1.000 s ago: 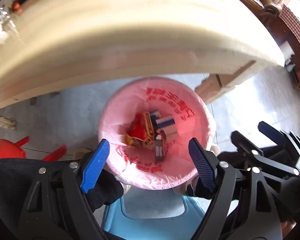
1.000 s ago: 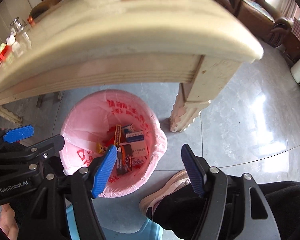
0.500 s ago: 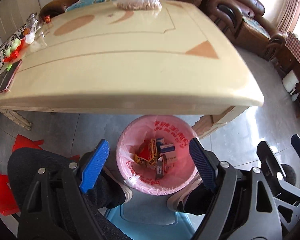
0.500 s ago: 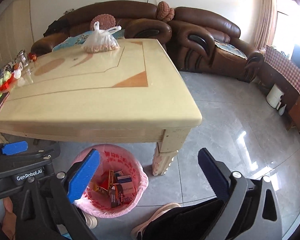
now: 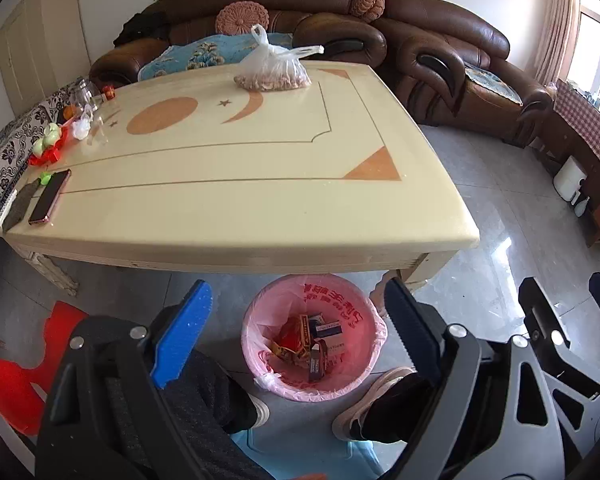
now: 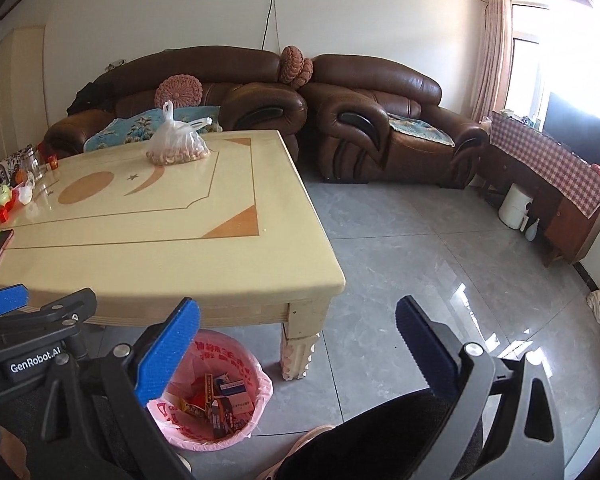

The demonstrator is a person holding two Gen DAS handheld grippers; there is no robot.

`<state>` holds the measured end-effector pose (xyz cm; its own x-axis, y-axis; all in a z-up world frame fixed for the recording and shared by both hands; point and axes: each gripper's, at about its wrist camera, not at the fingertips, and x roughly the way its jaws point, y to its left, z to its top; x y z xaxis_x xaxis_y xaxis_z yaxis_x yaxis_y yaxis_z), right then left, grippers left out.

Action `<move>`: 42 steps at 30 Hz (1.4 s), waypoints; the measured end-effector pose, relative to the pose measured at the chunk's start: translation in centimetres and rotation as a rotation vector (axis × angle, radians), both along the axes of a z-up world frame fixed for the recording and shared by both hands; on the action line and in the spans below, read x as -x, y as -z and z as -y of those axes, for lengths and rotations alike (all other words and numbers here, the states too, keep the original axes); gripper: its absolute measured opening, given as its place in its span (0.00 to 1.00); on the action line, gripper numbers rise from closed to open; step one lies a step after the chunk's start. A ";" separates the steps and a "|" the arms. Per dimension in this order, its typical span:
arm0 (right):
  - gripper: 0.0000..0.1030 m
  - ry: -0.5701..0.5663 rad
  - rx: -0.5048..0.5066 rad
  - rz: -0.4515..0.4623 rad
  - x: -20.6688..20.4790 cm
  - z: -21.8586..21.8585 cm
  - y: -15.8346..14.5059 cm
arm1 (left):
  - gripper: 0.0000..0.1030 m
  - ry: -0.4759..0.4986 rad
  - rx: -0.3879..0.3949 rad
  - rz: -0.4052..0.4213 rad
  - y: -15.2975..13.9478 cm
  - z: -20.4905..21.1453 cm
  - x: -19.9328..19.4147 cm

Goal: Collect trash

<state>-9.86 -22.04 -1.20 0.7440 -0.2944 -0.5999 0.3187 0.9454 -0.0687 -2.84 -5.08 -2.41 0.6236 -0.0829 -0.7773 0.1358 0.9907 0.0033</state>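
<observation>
A pink-lined trash bin (image 5: 352, 380) stands on the floor under the table's near edge, between the person's feet. It holds several small boxes and wrappers (image 5: 314, 344). It also shows in the right wrist view (image 6: 260, 404). My left gripper (image 5: 300, 320) is open and empty, high above the bin. My right gripper (image 6: 296, 344) is open and empty, above the floor to the right of the bin. The left gripper shows at the left edge of the right wrist view (image 6: 4, 300).
A cream table (image 5: 260, 184) carries a plastic bag of food (image 5: 272, 72), a phone (image 5: 50, 196), a glass jar (image 5: 82, 94) and small items at its left end. Brown sofas (image 6: 380, 120) stand behind. A red stool (image 5: 16, 384) is at left. Grey tiled floor (image 6: 440, 264) lies to the right.
Both grippers have risen from just over the bin to above table height and now look out over the table top and room. Both stay open and empty.
</observation>
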 end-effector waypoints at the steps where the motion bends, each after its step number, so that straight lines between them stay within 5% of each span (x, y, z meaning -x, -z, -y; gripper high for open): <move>1: 0.93 0.005 0.007 0.009 0.3 0.0 -0.3 | 0.84 -0.002 -0.004 0.014 -0.4 0.0 0.3; 15: 0.93 0.044 0.032 0.078 3.2 -0.2 -3.5 | 0.87 -0.007 -0.026 0.106 -3.8 0.5 2.9; 42: 0.93 0.045 0.024 0.085 3.6 -0.6 -4.1 | 0.93 -0.039 -0.081 0.123 -4.5 0.4 3.1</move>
